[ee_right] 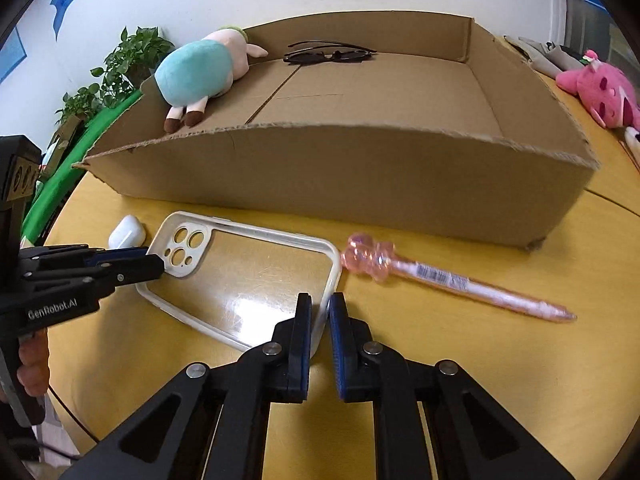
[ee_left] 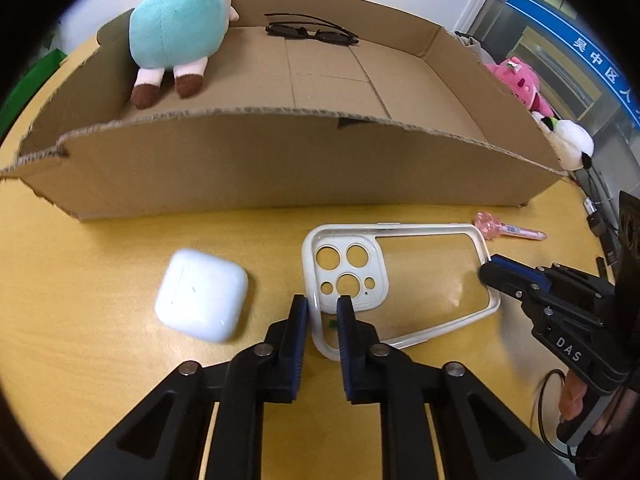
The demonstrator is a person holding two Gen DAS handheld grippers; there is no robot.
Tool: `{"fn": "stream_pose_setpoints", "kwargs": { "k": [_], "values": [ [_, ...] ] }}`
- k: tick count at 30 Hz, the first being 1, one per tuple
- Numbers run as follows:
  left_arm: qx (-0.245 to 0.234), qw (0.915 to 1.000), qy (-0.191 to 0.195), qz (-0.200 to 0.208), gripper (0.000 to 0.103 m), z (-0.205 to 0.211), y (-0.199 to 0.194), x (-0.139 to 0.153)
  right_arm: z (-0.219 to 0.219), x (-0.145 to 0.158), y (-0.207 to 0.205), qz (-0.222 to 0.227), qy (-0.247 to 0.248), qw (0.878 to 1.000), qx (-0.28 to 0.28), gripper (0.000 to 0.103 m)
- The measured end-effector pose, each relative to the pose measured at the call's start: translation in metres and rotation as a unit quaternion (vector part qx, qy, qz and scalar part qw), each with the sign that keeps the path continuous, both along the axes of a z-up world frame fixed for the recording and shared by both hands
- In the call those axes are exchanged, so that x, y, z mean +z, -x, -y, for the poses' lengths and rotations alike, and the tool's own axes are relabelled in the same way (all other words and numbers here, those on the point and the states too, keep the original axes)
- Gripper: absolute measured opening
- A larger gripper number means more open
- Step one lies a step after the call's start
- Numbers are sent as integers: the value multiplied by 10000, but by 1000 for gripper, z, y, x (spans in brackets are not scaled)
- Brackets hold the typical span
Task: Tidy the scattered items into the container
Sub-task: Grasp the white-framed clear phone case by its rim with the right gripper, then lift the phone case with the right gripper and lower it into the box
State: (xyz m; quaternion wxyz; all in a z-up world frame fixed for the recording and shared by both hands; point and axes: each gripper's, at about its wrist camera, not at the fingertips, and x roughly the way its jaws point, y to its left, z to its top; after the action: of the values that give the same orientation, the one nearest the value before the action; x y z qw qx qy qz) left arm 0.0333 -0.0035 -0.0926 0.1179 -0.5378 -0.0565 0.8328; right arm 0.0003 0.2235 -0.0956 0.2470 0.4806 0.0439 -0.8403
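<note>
Pinching phone case [ee_left: 400, 280] rims, left gripper [ee_left: 322, 305] and right gripper [ee_right: 320, 302] both closed.
Flexible rim between each gripper's jaws may slip or twist if the 2 lift unevenly.

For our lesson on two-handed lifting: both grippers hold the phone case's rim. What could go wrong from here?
1. The phone case is a thin, bendy frame; uneven lifting by the left gripper and right gripper may twist it loose.
2. It must clear the cardboard box wall or snag.
</note>
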Motion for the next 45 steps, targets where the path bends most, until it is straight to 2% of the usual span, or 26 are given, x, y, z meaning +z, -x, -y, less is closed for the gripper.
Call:
{"fn": "stream_pose_setpoints", "kwargs": {
  "k": [4,8,12,20,25,30,35,38,42,45],
  "values": [
    [-46,9999,140,-36,13,-5,-7,1,0,1,-9,-69,-144,9999,0,9],
    [-2,9998,172,-26,10,-4,-12,3,-7,5,-11,56,122,9999,-59,9],
    [-23,9998,153,-144,6,-4,-20,14,-11,23,-20,-161,179,9997,-45,6],
    [-32,9981,36,-621,6,-3,-24,56,-19,72,-28,-767,412,9962,-17,6],
    [89,9936,19,-1127,6,7,-13,97,-8,108,-22,-1174,473,9918,184,6],
    [73,9862,165,-1646,6,14,12,139,8,140,3,-1564,542,9856,335,6],
    [29,9800,207,-1979,6,20,52,180,20,179,48,-1854,696,9792,445,6],
    [8,9735,318,-2265,6,21,73,207,29,204,72,-2088,689,9745,453,6],
    [-47,9681,354,-2479,6,22,103,232,39,227,101,-2257,667,9712,375,6],
    [-115,9678,453,-2473,6,18,130,236,44,234,130,-2194,712,9727,264,6]
  ]
}}
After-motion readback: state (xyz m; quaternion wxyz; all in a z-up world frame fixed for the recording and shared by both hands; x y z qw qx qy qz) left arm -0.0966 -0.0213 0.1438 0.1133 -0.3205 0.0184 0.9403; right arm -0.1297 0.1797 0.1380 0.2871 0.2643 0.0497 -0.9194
